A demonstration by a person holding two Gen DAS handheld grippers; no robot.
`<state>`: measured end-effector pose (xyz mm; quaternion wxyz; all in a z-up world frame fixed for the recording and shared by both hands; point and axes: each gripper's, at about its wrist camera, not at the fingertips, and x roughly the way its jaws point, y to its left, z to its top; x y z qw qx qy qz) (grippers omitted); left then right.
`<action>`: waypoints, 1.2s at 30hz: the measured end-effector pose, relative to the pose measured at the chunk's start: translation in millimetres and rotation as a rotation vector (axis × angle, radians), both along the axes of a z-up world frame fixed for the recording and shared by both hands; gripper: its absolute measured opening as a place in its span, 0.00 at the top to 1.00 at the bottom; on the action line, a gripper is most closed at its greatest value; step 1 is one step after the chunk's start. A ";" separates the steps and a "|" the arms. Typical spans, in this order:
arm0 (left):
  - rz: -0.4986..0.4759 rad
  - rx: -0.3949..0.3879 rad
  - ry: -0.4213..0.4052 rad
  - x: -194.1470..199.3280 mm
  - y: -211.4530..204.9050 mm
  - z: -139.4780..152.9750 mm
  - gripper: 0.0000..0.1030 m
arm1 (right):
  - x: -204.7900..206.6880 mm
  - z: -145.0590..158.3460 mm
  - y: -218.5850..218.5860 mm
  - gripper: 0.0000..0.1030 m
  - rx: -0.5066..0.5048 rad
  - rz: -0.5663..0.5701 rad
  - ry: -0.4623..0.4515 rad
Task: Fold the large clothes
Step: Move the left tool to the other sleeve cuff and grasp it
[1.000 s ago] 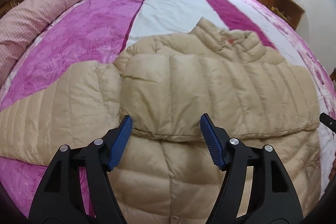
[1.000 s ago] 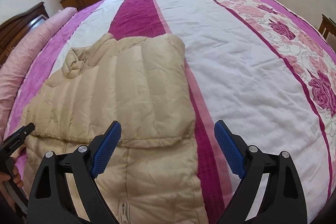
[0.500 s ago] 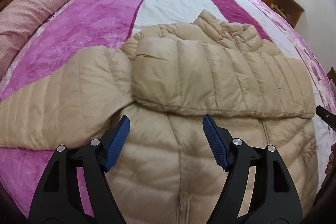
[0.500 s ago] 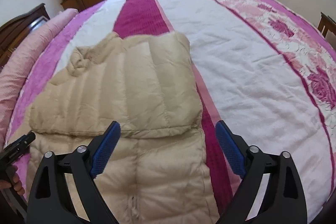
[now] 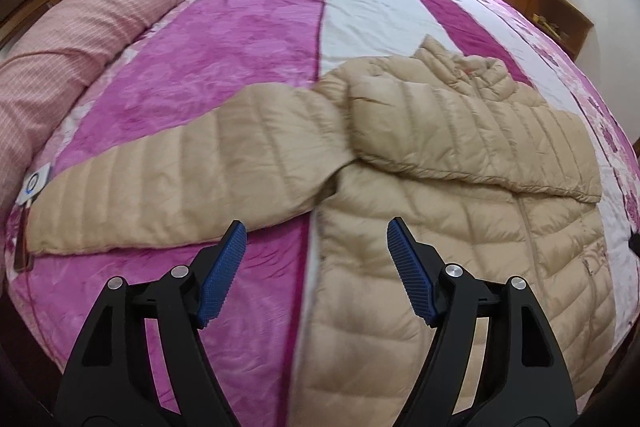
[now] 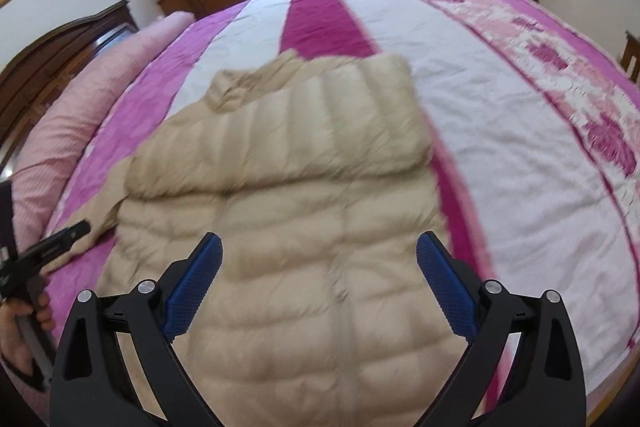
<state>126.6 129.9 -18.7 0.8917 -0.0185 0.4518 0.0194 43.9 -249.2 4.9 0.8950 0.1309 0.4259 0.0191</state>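
Ahead of both tools, a beige puffer jacket [image 5: 460, 227] lies front-up on a bed quilt [image 5: 224, 39] striped in magenta, white and floral pink. The left gripper [image 5: 314, 263] hovers with its blue-padded jaws spread wide and nothing between them; just beyond its left finger [image 5: 222, 273] the jacket's outstretched sleeve [image 5: 172, 183] runs away to the left across the magenta band, while the jacket's side edge sits near its right finger. Further forward and to the right, the other sleeve [image 5: 472, 139] is folded across the chest below the collar. The right gripper [image 6: 318, 277] is likewise agape and empty, poised above the lower body of the jacket [image 6: 304, 239], with the zipper line running between its fingers. Off to its left, the person's hand [image 6: 24, 315] holds the other tool's handle. Beyond the left gripper, at far left, a pink rolled duvet [image 5: 68, 35] lies along the bed's edge.
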 end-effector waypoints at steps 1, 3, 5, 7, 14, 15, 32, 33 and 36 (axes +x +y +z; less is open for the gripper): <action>0.014 -0.004 0.001 -3.9 7.0 -0.6 0.29 | -3.8 -0.9 3.4 0.09 0.007 0.009 0.006; 0.038 -0.015 0.005 -10.4 18.8 -2.8 0.29 | -12.3 -1.7 11.8 0.09 0.009 0.026 0.013; 0.061 -0.016 0.010 -14.9 29.3 -6.1 0.29 | -21.8 -2.5 20.3 0.09 -0.003 0.038 0.012; 0.087 -0.013 0.019 -18.1 42.4 -10.6 0.29 | -30.1 -4.3 27.0 0.09 -0.010 0.044 0.015; 0.213 -0.009 0.027 -19.6 97.8 -30.2 0.29 | -49.0 -16.0 42.2 0.09 -0.041 0.045 0.065; 0.228 -0.007 0.029 -18.8 103.9 -32.4 0.29 | -51.7 -17.7 43.7 0.09 -0.041 0.042 0.071; 0.482 -0.142 0.047 6.0 203.3 -72.5 0.29 | -57.8 -27.2 63.9 0.09 -0.100 0.034 0.126; 0.483 -0.148 0.042 6.8 204.9 -74.2 0.29 | -57.6 -27.8 64.9 0.09 -0.107 0.034 0.127; 0.489 -0.160 0.032 11.1 207.8 -79.2 0.29 | -56.6 -30.0 66.6 0.09 -0.120 0.035 0.131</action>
